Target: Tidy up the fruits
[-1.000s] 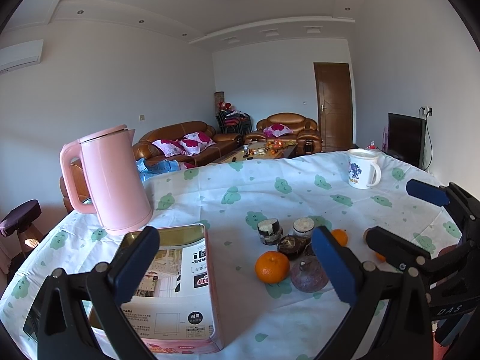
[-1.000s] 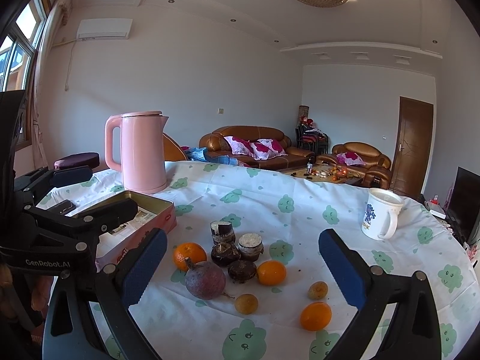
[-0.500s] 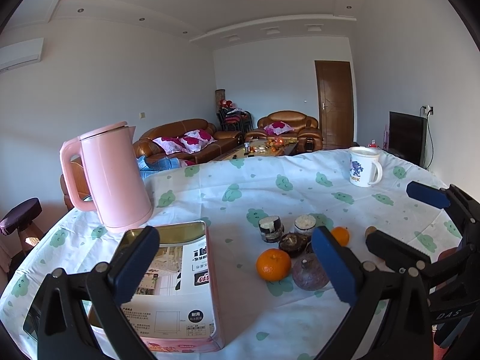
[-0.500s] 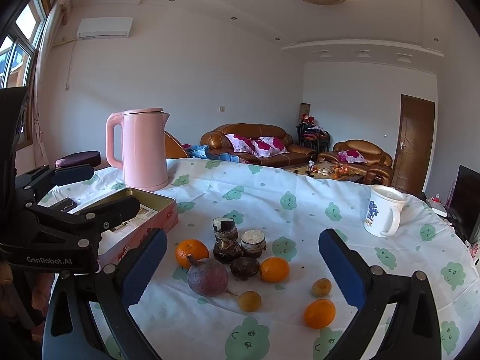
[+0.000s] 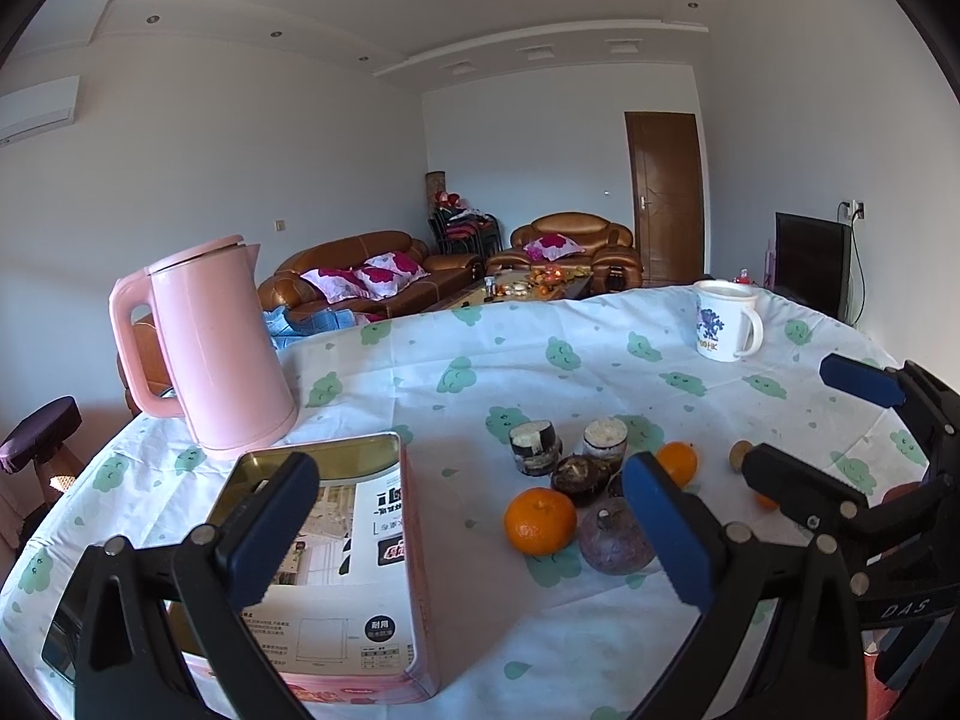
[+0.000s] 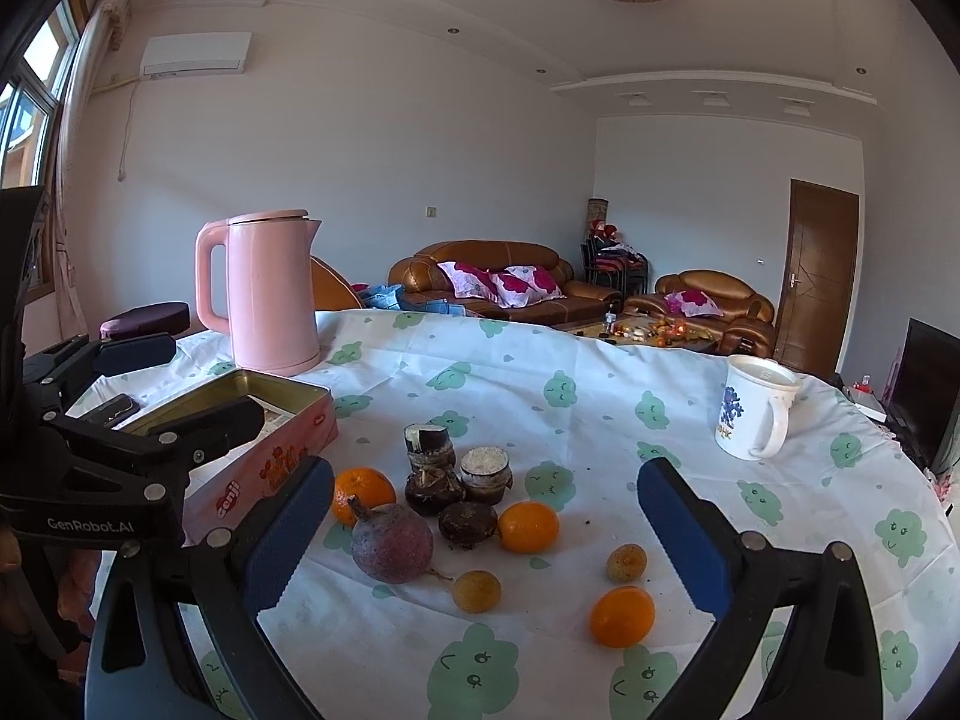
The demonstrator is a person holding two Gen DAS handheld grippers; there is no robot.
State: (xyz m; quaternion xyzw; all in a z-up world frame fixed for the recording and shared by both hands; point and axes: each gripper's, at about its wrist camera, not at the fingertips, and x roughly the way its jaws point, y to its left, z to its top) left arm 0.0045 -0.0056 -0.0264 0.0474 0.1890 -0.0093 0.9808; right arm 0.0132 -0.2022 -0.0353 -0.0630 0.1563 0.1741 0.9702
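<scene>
Left gripper (image 5: 468,531) and right gripper (image 6: 483,525), ribbed blue pads spread wide, empty; glossy round orange (image 6: 528,526); rectangular tin (image 6: 273,429) lettered "Ganji".

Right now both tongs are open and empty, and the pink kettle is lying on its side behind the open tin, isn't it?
Not quite: the pink kettle stands upright, lid on top, as the right wrist view shows. The rest holds: it is behind the open tin, and both the left tongs and the right tongs are open and empty.
</scene>
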